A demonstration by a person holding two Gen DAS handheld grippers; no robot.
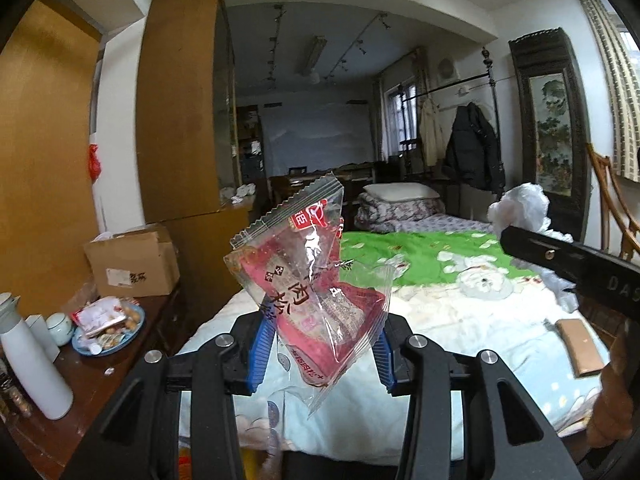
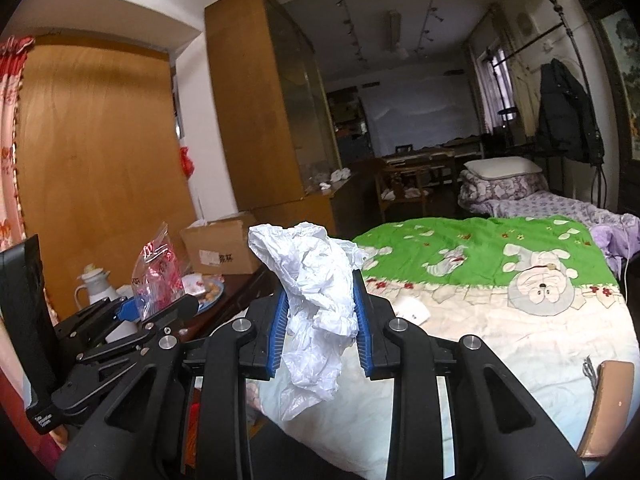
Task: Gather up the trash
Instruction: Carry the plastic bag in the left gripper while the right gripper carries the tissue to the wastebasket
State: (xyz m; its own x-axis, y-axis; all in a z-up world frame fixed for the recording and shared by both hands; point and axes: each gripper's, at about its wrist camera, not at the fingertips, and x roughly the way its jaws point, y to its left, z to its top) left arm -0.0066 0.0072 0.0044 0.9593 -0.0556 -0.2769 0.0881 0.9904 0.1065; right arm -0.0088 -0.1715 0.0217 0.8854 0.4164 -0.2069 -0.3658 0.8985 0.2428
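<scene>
Beside cluttered desk, quilted bed

There are two grippers: the left gripper and the right gripper. Each has two blue fingers.

There are two pieces of trash: one clear and red snack wrapper and one crumpled white plastic bag.

On the side table, at about 9 o'clock in the left wrist view, I count one cardboard box, one blue plate of snacks, one white flask and one small white jar.

There are two beds: one near bed and one far bed at about 2 o'clock. One pillow lies there. One brown wallet lies on the near bed. One dark coat hangs on the rack.
</scene>
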